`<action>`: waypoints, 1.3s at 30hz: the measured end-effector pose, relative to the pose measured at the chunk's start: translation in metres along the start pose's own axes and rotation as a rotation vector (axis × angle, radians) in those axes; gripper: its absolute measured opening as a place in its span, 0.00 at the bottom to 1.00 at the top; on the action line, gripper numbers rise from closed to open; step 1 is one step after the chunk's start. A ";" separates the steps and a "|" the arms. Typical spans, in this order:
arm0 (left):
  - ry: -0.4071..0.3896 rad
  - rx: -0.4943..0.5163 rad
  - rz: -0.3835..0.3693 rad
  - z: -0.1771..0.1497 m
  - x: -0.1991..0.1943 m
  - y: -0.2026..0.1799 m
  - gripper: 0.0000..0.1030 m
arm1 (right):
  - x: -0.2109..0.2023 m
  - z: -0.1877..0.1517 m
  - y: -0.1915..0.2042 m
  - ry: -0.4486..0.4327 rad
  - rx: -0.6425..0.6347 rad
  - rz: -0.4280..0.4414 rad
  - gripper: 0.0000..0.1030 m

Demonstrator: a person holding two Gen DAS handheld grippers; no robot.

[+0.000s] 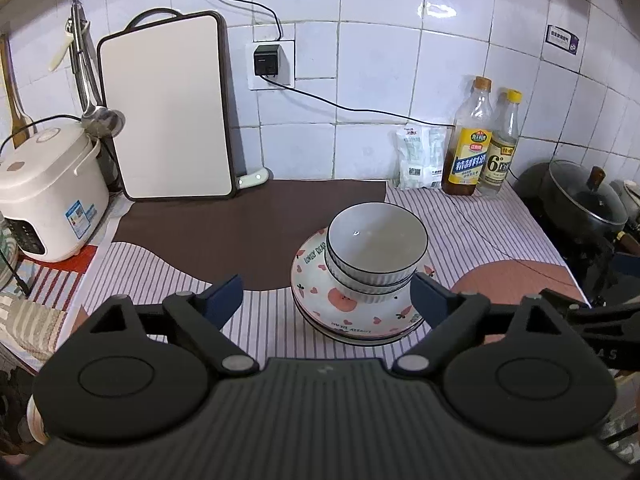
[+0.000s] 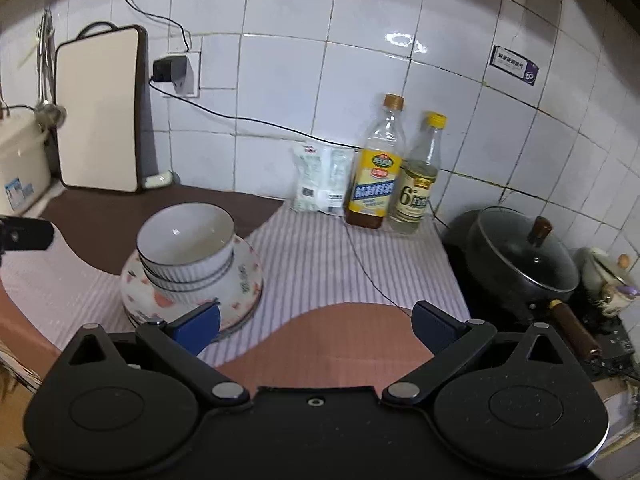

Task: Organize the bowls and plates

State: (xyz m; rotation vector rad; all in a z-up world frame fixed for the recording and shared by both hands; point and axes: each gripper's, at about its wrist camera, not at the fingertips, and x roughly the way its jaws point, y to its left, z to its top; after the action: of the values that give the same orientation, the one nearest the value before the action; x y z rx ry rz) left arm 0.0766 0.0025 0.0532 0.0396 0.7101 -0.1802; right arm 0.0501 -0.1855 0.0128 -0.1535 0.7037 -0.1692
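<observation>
Desk [image 1: 472,216] under a striped cloth with brown and pink patches, running back to a white tiled wall; cutting board [image 1: 168,108] propped upright against the tiles at far left, rice cooker [image 1: 44,192] just left of it at the edge; black pot [image 2: 520,256] with a glass lid at far right; two bottles [image 2: 376,168] standing side by side against the wall, right of centre, with a white packet [image 2: 316,180] just left of them. Near the middle of the cloth, stack of plates [image 1: 352,308] printed with pink fruit, resting flat; stacked bowls [image 1: 376,244], white with dark rims, nested upright on top of the plates. Left gripper [image 1: 326,294] low and near, jaws wide apart and empty, right blue pad beside the near right rim of the plates; contact hard to tell. Right gripper [image 2: 316,326] off to the right of the stack, jaws also spread and empty, left pad just in front of the plate edge.
</observation>
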 end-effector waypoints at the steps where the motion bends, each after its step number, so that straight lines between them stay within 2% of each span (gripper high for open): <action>1: 0.000 0.007 0.003 -0.001 -0.001 -0.001 0.88 | 0.000 -0.002 -0.001 0.005 0.008 0.000 1.00; 4: -0.007 -0.003 0.007 -0.004 -0.004 0.000 0.89 | -0.002 -0.005 -0.006 0.012 0.048 0.029 1.00; 7: -0.007 -0.018 0.008 -0.007 -0.006 0.003 0.94 | -0.005 -0.009 -0.011 0.001 0.087 0.048 1.00; 12: -0.019 -0.020 0.033 -0.014 -0.008 0.004 0.96 | -0.009 -0.015 -0.014 -0.033 0.092 0.064 1.00; 22: -0.042 -0.043 0.069 -0.027 -0.011 0.010 0.96 | -0.017 -0.024 -0.011 -0.084 0.077 0.045 1.00; 39: -0.065 -0.039 0.050 -0.038 -0.016 0.009 0.96 | -0.023 -0.031 -0.015 -0.134 0.112 0.053 1.00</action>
State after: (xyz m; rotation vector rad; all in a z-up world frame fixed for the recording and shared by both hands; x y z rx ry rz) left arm 0.0419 0.0172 0.0344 0.0143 0.6465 -0.1189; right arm 0.0113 -0.1976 0.0066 -0.0380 0.5625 -0.1456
